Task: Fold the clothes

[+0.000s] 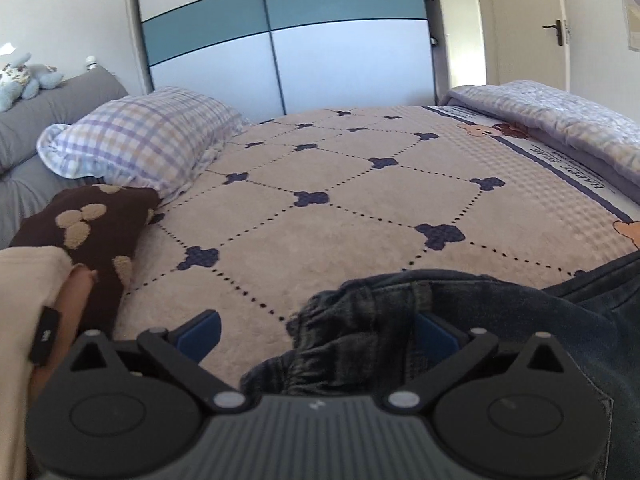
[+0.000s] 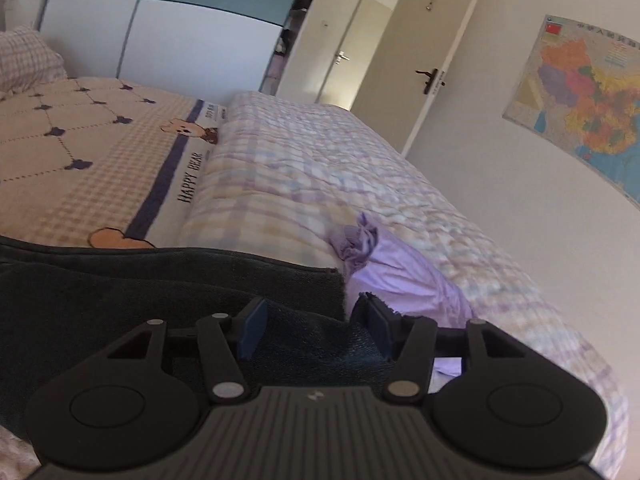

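Dark blue jeans (image 1: 460,320) lie on the beige quilted bedspread (image 1: 340,208) at the near right. My left gripper (image 1: 316,340) is open, its jaws wide apart over the bunched waistband; the cloth covers part of the right pad. In the right wrist view the jeans (image 2: 160,280) spread flat at the near left. My right gripper (image 2: 314,328) is open with the jeans' right edge between its pads. A crumpled lilac garment (image 2: 396,272) lies just right of the jeans.
A brown garment with beige bears (image 1: 92,236) lies at the left, beside a checked pillow (image 1: 148,132). A folded checked quilt (image 2: 340,176) runs along the bed's right side. A wardrobe (image 1: 280,40) stands behind; a door (image 2: 424,60) and a wall map (image 2: 580,100) are to the right.
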